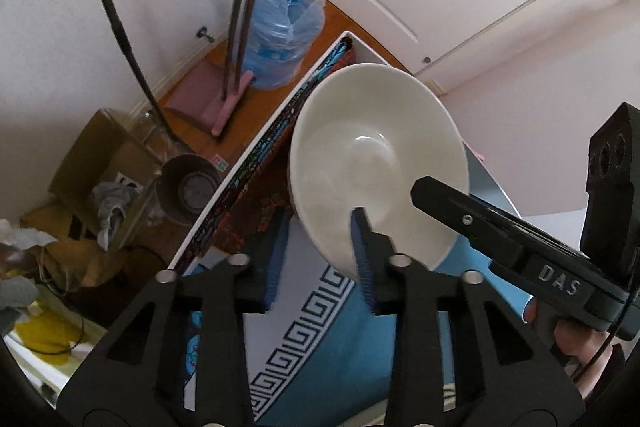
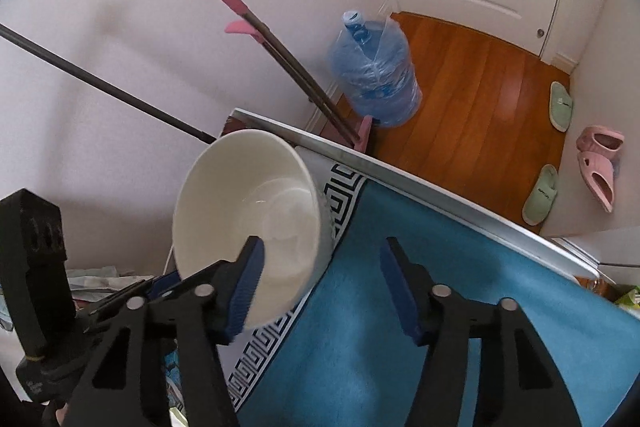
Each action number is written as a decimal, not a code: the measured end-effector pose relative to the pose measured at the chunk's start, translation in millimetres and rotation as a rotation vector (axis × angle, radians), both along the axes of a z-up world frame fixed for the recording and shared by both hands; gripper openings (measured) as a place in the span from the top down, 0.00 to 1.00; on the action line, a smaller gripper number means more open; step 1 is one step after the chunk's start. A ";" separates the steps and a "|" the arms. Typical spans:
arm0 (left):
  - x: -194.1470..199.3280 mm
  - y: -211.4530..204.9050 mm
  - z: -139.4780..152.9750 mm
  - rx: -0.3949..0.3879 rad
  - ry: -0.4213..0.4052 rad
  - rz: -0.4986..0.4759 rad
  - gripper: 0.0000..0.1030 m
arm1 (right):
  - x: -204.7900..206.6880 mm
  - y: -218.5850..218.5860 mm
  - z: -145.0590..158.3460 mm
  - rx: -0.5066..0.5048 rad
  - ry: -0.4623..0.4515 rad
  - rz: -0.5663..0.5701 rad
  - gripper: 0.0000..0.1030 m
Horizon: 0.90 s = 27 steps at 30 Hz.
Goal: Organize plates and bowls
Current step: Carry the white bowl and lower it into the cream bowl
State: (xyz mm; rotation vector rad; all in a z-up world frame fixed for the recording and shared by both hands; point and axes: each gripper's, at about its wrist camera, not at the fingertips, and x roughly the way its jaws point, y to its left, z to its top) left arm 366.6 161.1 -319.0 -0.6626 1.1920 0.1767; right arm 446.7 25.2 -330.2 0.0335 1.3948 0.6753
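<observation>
Bowl [image 1: 376, 163]: white, tilted over blue cloth [image 2: 400, 367] | left gripper [image 1: 320, 267]: we pinched its near rim | right gripper [image 2: 324, 291]: we held it open, empty.

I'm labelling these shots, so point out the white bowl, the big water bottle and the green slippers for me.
white bowl [image 1: 372, 155]: left wrist view, on its inner wall.
water bottle [image 2: 376, 79]: right wrist view, on the middle of its plastic-wrapped body.
green slippers [image 2: 561, 105]: right wrist view, on the upper slipper's strap.
</observation>
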 end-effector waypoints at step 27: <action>-16.5 -33.4 50.3 0.143 -0.088 -0.124 0.79 | -24.4 -18.9 36.2 0.017 -0.093 -0.041 0.84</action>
